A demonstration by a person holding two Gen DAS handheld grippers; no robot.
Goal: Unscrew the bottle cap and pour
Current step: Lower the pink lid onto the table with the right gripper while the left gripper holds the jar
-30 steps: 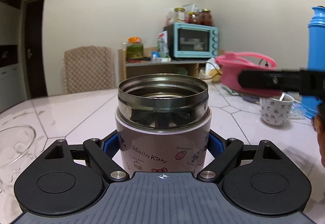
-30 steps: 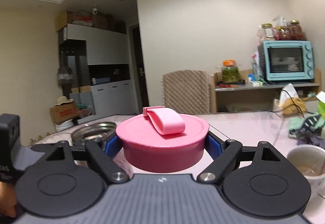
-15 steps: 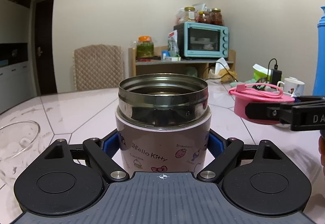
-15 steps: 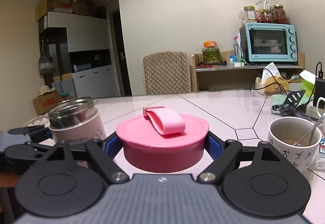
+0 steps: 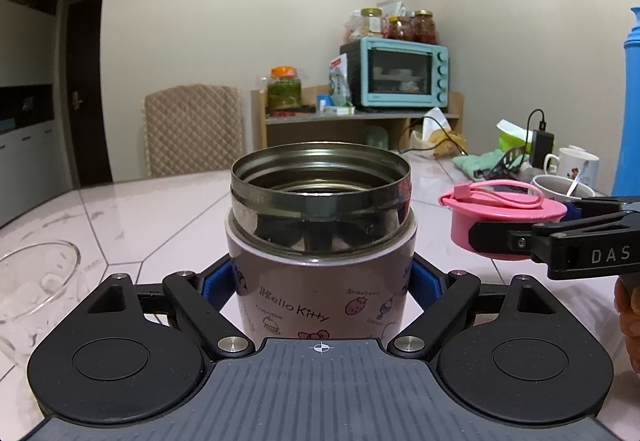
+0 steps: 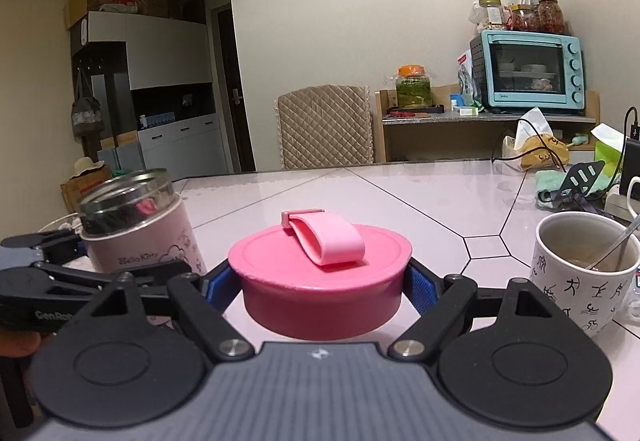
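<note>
the pale tiled desk (image 5: 132, 217) carries everything here. on it stands the open steel flask (image 5: 320, 229), pink-skinned with cartoon print, upright and capless, its threaded mouth bare; the left gripper (image 5: 322, 281) sits around its lower body, and its jaws have just been opening, with the flask between the blue pads, though whether the pads press the wall is hard to tell from this angle. at the desk's left edge a clear glass bowl (image 5: 36, 277) rests near the flask. to the right, the right gripper (image 6: 322, 281) is clenched on the pink cap (image 6: 320, 281), its pads tight against both sides, the cap level with its soft strap on top, apart from the flask. just beside the cap on the right stands a white mug (image 6: 580, 281) with a spoon (image 6: 624, 241) leaning inside it.
</note>
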